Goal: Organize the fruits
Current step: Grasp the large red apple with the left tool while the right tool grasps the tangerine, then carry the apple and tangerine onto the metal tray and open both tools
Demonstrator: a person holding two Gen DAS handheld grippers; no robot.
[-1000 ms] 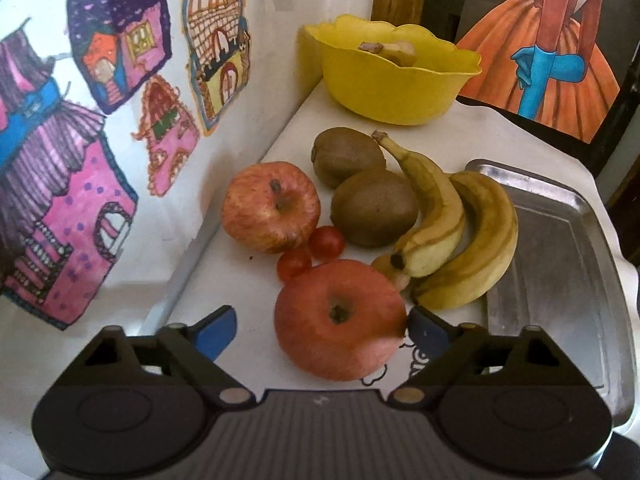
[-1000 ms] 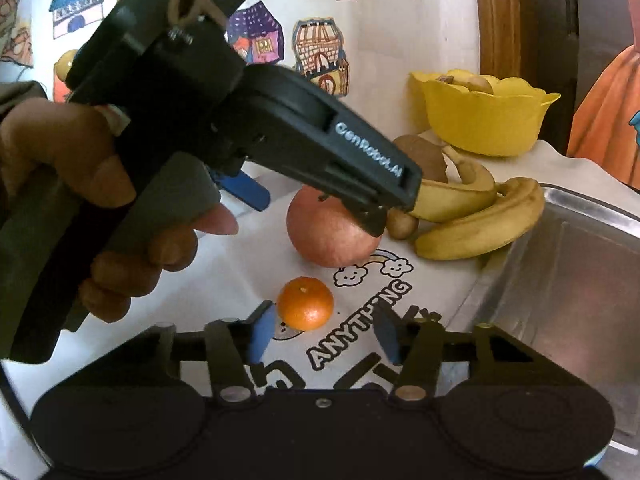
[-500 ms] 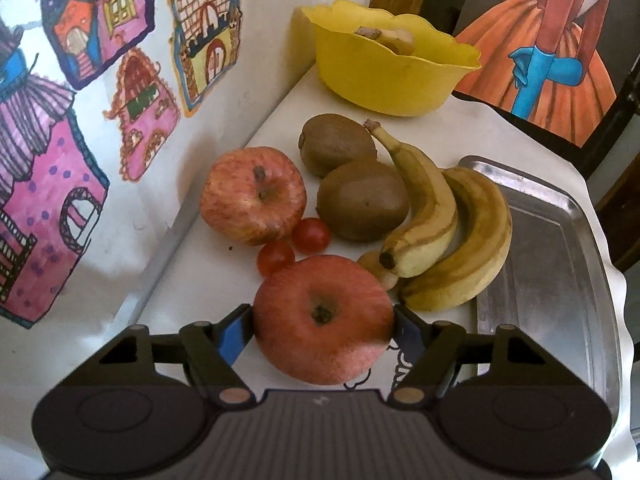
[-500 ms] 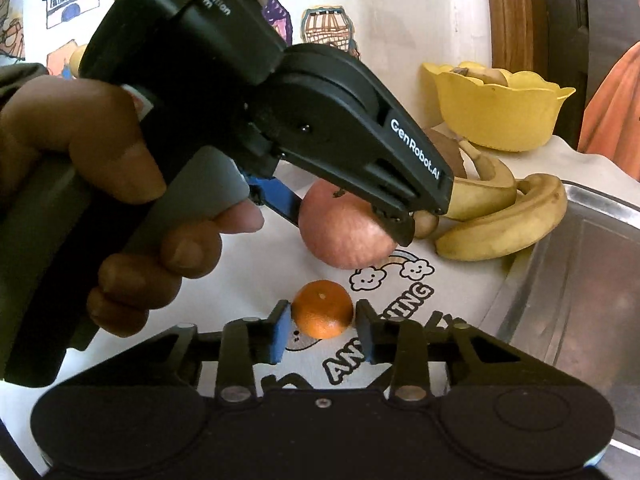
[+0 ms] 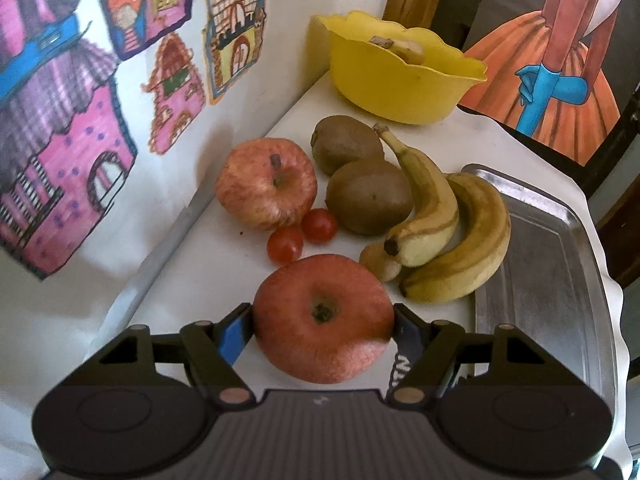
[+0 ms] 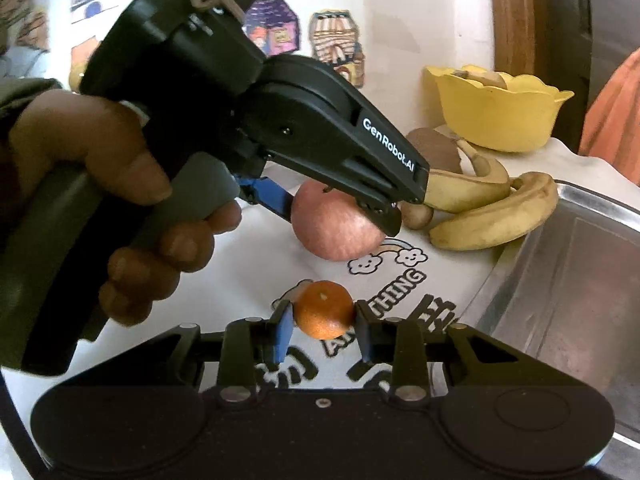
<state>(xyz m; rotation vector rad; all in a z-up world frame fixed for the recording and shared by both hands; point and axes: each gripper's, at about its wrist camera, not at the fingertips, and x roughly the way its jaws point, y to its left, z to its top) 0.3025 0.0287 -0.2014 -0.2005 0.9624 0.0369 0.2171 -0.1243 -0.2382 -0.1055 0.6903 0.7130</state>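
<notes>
Left gripper [image 5: 323, 322] is clamped on the near apple [image 5: 323, 318], pads pressing both its sides, right at the near end of the fruit pile on the white cloth [image 5: 224, 264]. Right gripper [image 6: 323, 320] is clenched on the little orange [image 6: 325, 315], which sits on the cloth's printed lettering, nearer than that apple. A hand [image 6: 120, 200] grips the left tool's handle.

Just beyond the near apple: two cherry tomatoes [image 5: 302, 234] touching each other, then the far apple [image 5: 266, 182] by the left wall. Two kiwis [image 5: 358, 176] lie right of it, with two bananas [image 5: 448, 232] curving against them.

Containers now. The steel tray [image 5: 552, 280] on the right holds nothing; the outer banana's edge meets its near-left rim. The yellow bowl [image 5: 400, 84] at the far end holds a pale brownish piece, too hidden to name.
</notes>
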